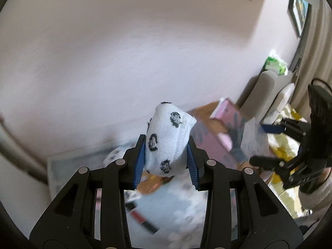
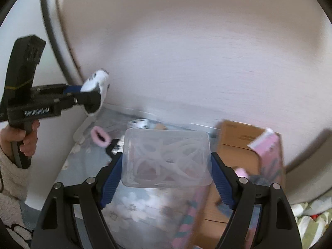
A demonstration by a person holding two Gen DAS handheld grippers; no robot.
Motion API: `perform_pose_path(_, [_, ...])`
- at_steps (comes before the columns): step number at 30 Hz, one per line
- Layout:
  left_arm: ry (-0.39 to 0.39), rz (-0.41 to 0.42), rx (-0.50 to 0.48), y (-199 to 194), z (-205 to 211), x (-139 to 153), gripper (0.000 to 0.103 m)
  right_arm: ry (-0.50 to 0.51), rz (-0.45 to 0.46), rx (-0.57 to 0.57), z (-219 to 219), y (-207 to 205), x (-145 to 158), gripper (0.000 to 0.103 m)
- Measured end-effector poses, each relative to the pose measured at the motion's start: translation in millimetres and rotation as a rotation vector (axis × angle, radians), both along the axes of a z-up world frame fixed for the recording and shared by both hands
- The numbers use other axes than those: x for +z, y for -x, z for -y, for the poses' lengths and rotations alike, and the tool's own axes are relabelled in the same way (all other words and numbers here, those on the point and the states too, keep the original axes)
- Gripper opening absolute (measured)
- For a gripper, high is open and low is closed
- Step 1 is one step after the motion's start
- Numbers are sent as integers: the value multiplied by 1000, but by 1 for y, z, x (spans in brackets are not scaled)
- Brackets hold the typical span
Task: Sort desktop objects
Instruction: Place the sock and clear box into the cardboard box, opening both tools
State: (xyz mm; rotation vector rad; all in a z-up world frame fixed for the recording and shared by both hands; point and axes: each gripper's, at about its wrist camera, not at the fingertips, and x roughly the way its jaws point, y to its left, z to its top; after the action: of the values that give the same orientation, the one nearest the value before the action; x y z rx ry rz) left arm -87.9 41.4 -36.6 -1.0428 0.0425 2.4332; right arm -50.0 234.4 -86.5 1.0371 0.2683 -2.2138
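Observation:
My left gripper (image 1: 166,143) is shut on a white sock with black swirl marks (image 1: 167,139), held up in the air in front of the wall; it also shows in the right wrist view (image 2: 97,85). My right gripper (image 2: 166,161) is shut on a clear plastic box (image 2: 166,157) with white cable coiled inside, held above the desk. In the left wrist view the right gripper (image 1: 267,143) shows at the right, with the box (image 1: 254,137) between its fingers.
A floral desk mat (image 2: 128,203) covers the desk. On it lie a second rolled sock (image 2: 139,123), a pink fuzzy ring (image 2: 100,137) and a dark pen-like item (image 1: 143,221). A cardboard box (image 2: 236,141) with pink packaging (image 2: 271,153) stands at the right. The wall is close behind.

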Motion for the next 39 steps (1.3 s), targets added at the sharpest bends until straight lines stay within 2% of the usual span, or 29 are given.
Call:
perform_pose_path(6, [-29, -1, -73, 16, -67, 6, 33, -14, 3, -56, -53, 11, 4, 77])
perform_pose_path(9, [-21, 11, -109, 22, -103, -1, 33, -19, 23, -82, -75, 15, -7, 77])
perform_pose_path(14, [7, 71, -159, 39, -167, -30, 33, -29, 67, -112, -110, 15, -23, 77])
perform_pose_path(20, [48, 144, -195, 51, -228, -73, 33, -55, 153, -137, -140, 11, -61, 77])
perform_pose_path(26, [74, 182, -214, 52, -255, -101, 33, -51, 190, -130, -151, 4, -78, 77])
perform_pose_path(33, [110, 178, -217, 49, -272, -112, 34, -49, 198, -108, -149, 5, -89, 77])
perform_pose_path(35, [117, 189, -194, 51, -272, -113, 38, -36, 209, -104, -148, 7, -91, 78])
perform_pose_path(36, [118, 214, -181, 54, -272, -115, 51, -29, 229, -107, -146, 10, -94, 78])
perform_pose_path(37, [122, 236, -160, 57, -271, -117, 84, -24, 247, -107, -145, 12, -98, 78])
perform_pose_path(38, [125, 241, -139, 58, -269, -117, 101, -21, 265, -105, -144, 14, -102, 79])
perform_pose_path(39, [113, 226, -120, 58, -265, -115, 103, -18, 260, -110, -143, 13, -104, 83])
